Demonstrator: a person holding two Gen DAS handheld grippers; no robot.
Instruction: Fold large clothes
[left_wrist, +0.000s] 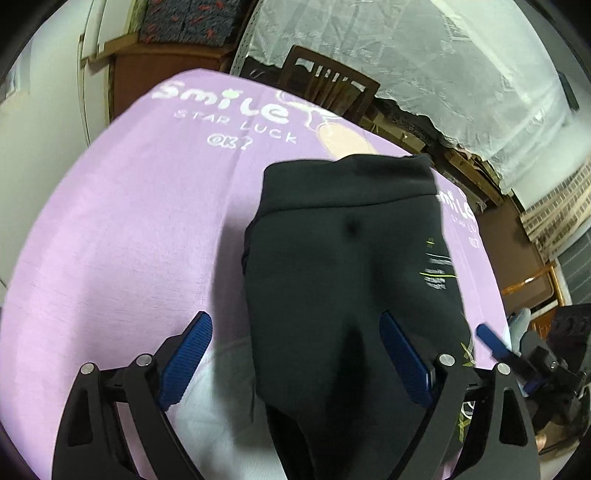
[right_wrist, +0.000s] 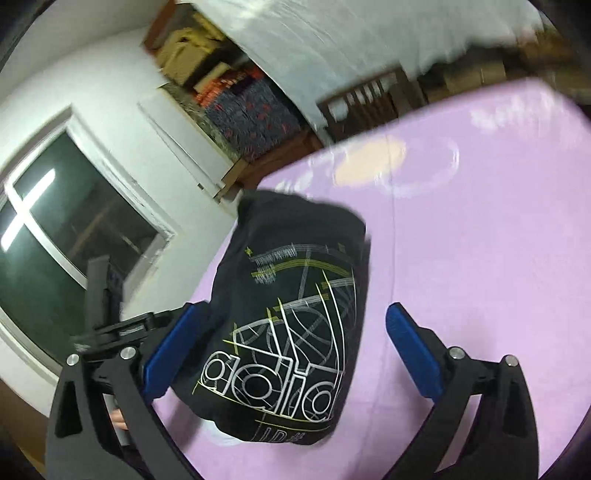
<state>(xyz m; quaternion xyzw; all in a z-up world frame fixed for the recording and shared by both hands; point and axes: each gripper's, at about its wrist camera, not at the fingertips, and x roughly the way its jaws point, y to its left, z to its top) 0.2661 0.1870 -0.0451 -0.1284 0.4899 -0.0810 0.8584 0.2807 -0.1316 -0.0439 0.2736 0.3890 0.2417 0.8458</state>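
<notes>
A black garment (left_wrist: 347, 280) with white and yellow line print lies folded into a narrow bundle on the lilac sheet (left_wrist: 122, 236). My left gripper (left_wrist: 295, 354) hovers over its near end, blue pads wide apart and touching nothing. In the right wrist view the same garment (right_wrist: 295, 317) shows its printed side. My right gripper (right_wrist: 293, 352) is open above it, the left pad over the cloth's edge and the right pad over bare sheet. One blue finger of the right gripper (left_wrist: 491, 343) shows at the right edge of the left wrist view.
The lilac sheet (right_wrist: 480, 240), printed with white lettering, covers a flat surface. A wooden chair (left_wrist: 328, 88) stands at its far edge, with a white lace curtain (left_wrist: 424, 74) behind. A dark window (right_wrist: 66, 229) and white wall lie to the left.
</notes>
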